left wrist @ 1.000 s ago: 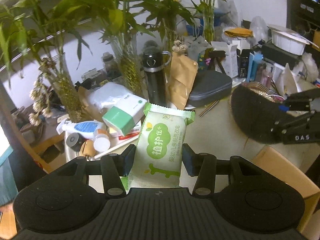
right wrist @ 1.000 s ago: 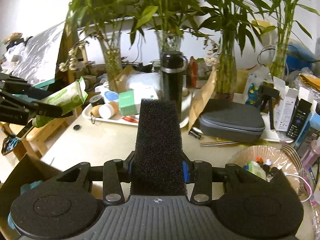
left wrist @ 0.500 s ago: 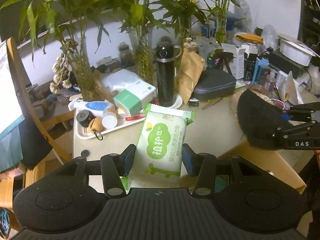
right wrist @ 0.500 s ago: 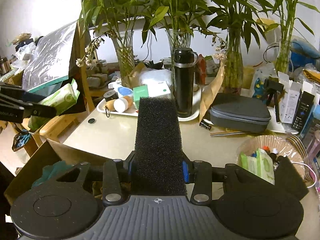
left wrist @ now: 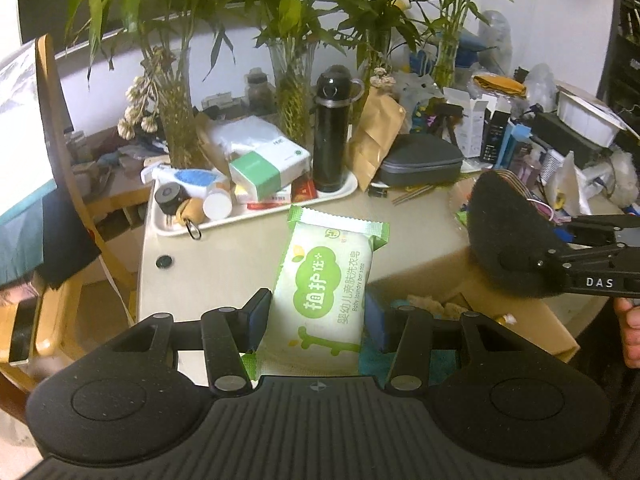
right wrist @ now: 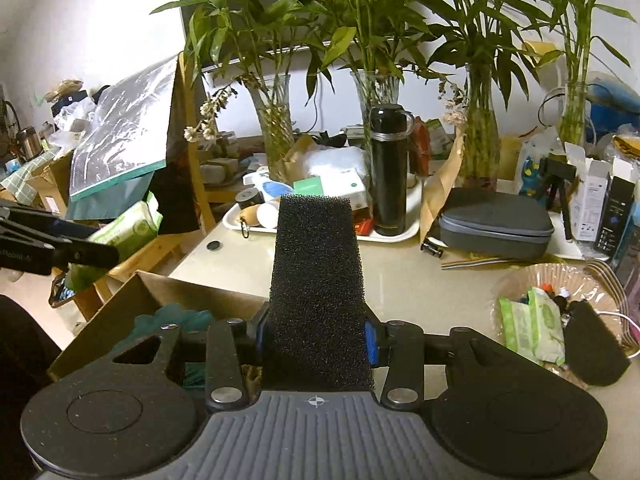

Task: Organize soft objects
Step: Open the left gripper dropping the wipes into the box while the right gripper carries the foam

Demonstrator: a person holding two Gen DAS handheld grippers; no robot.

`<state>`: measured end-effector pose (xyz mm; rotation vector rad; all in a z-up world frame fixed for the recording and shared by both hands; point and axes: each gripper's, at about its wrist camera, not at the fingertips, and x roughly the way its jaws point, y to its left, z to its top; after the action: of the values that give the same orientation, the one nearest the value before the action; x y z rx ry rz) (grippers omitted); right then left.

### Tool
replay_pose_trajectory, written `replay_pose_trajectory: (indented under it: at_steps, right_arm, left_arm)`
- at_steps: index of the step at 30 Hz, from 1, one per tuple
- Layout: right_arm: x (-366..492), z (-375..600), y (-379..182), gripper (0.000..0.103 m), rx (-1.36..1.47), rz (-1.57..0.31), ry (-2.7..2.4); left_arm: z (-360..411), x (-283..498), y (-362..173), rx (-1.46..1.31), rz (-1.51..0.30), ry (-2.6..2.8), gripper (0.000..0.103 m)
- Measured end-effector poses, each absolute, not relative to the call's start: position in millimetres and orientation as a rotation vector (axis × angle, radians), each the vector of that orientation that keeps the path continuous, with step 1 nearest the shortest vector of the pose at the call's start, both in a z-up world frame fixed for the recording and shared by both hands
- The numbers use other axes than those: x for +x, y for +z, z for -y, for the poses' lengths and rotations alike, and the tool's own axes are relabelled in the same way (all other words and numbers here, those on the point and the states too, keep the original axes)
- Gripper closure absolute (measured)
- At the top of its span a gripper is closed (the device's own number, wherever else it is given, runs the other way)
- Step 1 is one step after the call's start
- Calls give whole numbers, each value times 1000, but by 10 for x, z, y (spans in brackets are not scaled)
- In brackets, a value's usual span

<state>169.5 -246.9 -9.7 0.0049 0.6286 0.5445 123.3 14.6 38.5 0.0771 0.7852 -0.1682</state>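
Observation:
My left gripper [left wrist: 318, 322] is shut on a green and white soap packet [left wrist: 326, 284], held over the near edge of the beige table [left wrist: 224, 264]. My right gripper [right wrist: 316, 338] is shut on a block of black foam [right wrist: 316, 280] that sticks up between its blue pads. Below both lies an open cardboard box [right wrist: 188, 294] with teal cloth [right wrist: 176, 316] in it. In the left wrist view the black foam [left wrist: 508, 236] and the right gripper [left wrist: 560, 256] hang at the right, above the cardboard box [left wrist: 516, 320]. In the right wrist view the soap packet [right wrist: 128, 226] and the left gripper [right wrist: 76, 252] show at the left.
A white tray [left wrist: 256, 216] holds a black flask [left wrist: 334, 128], boxes and bottles. Behind stand glass vases with bamboo [right wrist: 276, 128]. A grey zip case [right wrist: 496, 222] lies to the right. A clear bowl [right wrist: 560, 312] holds another green packet and black foam. A wooden chair [left wrist: 60, 200] stands left.
Both grippers have drawn back from the table with their loads still gripped. The cardboard box and its teal cloth have come into view beneath them, and the tray looks farther off.

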Motion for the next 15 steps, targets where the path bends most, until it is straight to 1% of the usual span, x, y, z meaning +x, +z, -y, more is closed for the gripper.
replay_pose_trajectory:
  at_steps: [6,10,13,14,15]
  right_arm:
    - [1570,2446,-100,57,7,-626,561]
    - [1510,2434,-108,57,6,-628,566]
    - [1485,2447,-113,57,11,-630,565]
    - [1475,2450,-117,57,13,-631,564]
    - [1463,2455,-119,57,15,-632,563]
  left_arm:
    - [-154,1164,273,13,-834,-159,54]
    - [-232,1202,135,-101,-907,-139,54]
    - [-296,1165,85,-158,-902,-133,53]
    - [-296,1142,87,-158,-894,-136,50]
    - [-293,1121,90,-155,-889,-132,42]
